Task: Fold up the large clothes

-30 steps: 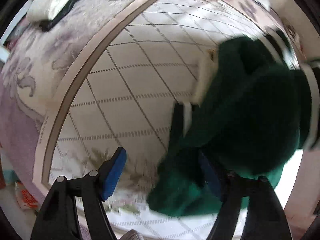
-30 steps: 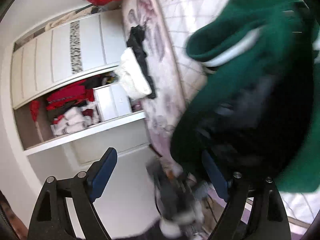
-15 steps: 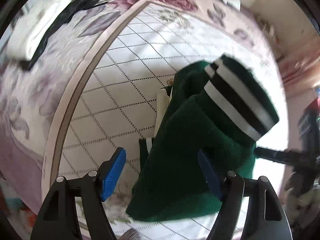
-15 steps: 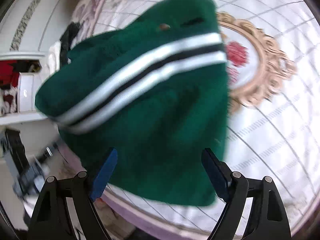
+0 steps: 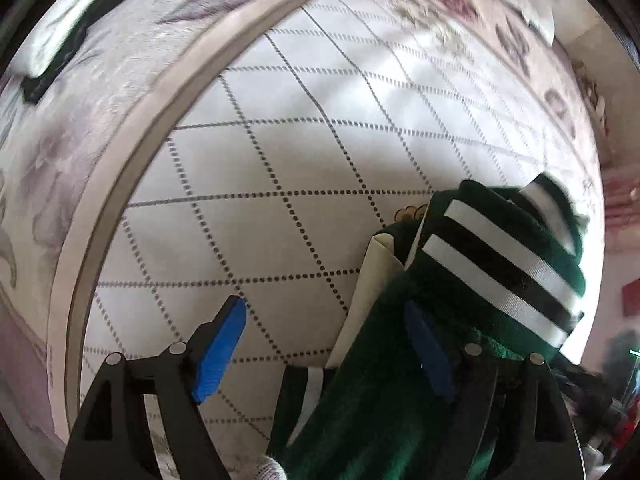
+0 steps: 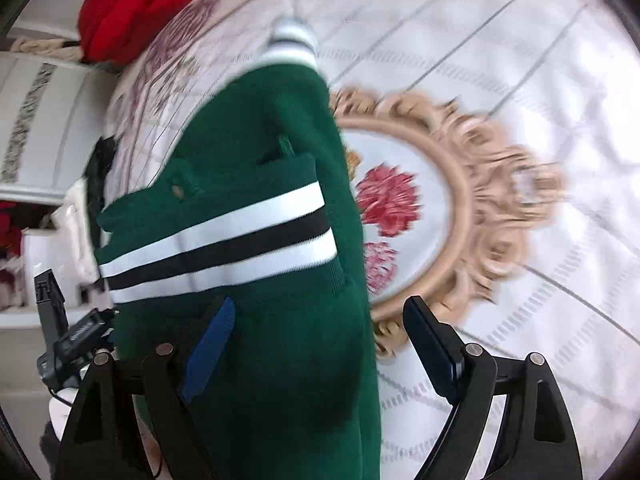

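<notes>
I see the green garment lying bunched on the bedspread, white-and-black stripes across its upper part. In the left wrist view it sits at lower right, a pale lining edge showing on its left side. My left gripper is above it, jaws opening; the left pad is over bare quilt, the right pad is over green cloth, nothing pinched that I can see.

My right gripper has jaws spread wide. Garment fills the left-centre, running down between the pads; the left pad overlaps the cloth, the right pad sits clear over the quilt. No pinch visible. A floral medallion on the bedspread is partly covered by the garment's right edge. Red fabric top left, shelves at the left edge, another black gripper beside the garment's lower left.
</notes>
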`<state>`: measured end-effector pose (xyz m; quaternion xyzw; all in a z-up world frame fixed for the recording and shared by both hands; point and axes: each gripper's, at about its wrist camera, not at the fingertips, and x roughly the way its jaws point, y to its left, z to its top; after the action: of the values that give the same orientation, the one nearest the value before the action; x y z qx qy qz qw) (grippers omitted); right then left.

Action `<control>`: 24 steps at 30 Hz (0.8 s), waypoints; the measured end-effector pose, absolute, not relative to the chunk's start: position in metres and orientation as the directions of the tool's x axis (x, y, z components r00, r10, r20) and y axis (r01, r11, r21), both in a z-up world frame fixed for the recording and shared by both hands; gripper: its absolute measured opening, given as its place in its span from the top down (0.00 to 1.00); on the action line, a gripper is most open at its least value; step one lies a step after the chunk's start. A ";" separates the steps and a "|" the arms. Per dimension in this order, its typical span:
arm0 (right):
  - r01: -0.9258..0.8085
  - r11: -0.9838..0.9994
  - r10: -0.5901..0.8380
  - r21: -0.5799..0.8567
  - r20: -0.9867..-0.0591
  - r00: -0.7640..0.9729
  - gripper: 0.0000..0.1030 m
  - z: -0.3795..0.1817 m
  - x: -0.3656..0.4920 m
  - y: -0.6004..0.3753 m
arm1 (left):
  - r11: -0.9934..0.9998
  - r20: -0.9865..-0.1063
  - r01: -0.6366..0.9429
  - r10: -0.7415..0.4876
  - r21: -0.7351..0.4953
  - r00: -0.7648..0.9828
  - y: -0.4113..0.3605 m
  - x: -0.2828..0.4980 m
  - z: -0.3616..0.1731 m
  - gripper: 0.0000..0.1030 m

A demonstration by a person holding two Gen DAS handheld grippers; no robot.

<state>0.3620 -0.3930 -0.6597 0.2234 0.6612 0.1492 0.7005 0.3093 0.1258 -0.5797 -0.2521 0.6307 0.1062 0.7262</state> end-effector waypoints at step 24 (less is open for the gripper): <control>0.286 0.838 0.530 0.464 -0.817 -0.227 0.21 -0.643 0.106 -0.431 | 0.917 -0.994 -0.398 0.030 -0.014 0.105 0.082 0.125 -0.536 0.21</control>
<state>0.1060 -0.4312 -0.6425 0.2630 0.7757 0.1078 0.5635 0.1247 0.0824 -0.5363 -0.1409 0.6526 0.1466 0.7299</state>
